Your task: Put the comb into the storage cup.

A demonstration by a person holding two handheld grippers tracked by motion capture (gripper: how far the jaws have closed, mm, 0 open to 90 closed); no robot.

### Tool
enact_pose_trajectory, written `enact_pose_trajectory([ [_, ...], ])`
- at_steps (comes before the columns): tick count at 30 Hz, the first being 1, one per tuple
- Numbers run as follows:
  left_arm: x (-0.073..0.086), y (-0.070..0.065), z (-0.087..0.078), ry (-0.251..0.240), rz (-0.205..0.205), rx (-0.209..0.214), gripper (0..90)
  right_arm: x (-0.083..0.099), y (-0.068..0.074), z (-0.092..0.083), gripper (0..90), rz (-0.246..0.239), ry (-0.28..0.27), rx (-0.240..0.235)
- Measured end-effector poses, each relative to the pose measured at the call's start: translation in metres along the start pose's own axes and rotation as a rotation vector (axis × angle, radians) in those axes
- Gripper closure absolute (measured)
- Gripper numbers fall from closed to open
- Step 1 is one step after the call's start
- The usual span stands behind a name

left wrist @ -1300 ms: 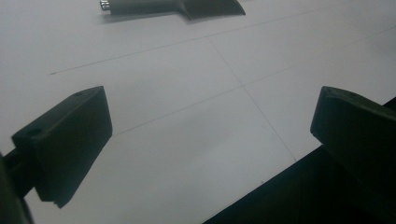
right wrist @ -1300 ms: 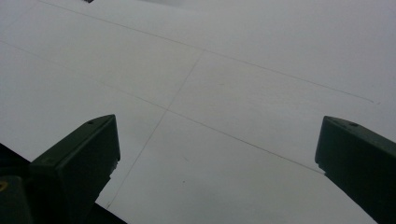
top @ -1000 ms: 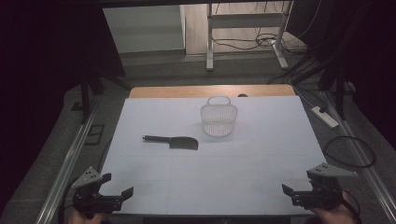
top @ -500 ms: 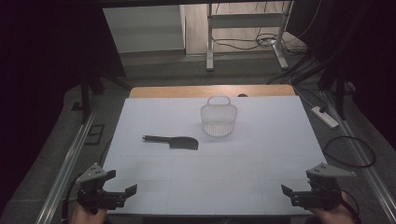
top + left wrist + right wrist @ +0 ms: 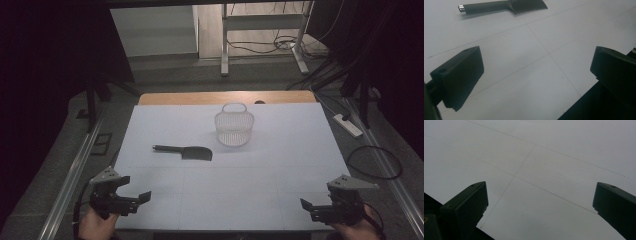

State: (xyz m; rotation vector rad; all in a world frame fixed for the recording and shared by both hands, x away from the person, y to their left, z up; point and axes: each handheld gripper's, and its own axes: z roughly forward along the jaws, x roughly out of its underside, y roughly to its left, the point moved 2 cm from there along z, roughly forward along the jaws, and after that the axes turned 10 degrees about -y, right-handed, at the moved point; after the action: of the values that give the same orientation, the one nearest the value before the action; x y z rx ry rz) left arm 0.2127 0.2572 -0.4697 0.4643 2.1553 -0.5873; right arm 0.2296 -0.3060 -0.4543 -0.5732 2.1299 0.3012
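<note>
A dark cleaver-shaped knife (image 5: 184, 151) lies flat on the white table (image 5: 260, 170), handle to the left, a little left of centre. Behind it to the right stands a small white wire basket (image 5: 234, 127) with its handle up. My left gripper (image 5: 141, 199) is at the front left corner, open and empty, with the knife (image 5: 504, 6) far ahead of its jaws. At the front right corner my right gripper (image 5: 306, 206) is open too, over bare tabletop (image 5: 541, 170).
A wooden strip (image 5: 225, 97) runs along the table's far edge. Metal rails (image 5: 75, 170) flank both sides. A power strip (image 5: 348, 125) and cables (image 5: 372, 162) lie on the floor at the right. A desk frame (image 5: 260, 35) stands beyond.
My left gripper has moved a little to the right and forward along the front edge. The right gripper, knife and basket have stayed put.
</note>
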Motion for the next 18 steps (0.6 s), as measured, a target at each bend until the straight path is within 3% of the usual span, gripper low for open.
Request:
enact_pose_trajectory([
  [7,-0.009,0.000,0.011,0.027,0.035,-0.013,0.0,0.000,0.002,0.001,0.5,-0.026,0.007,0.005],
  [18,-0.022,0.001,0.026,0.046,0.043,-0.016,0.0,0.000,0.002,0.001,0.4,-0.028,0.007,0.007],
])
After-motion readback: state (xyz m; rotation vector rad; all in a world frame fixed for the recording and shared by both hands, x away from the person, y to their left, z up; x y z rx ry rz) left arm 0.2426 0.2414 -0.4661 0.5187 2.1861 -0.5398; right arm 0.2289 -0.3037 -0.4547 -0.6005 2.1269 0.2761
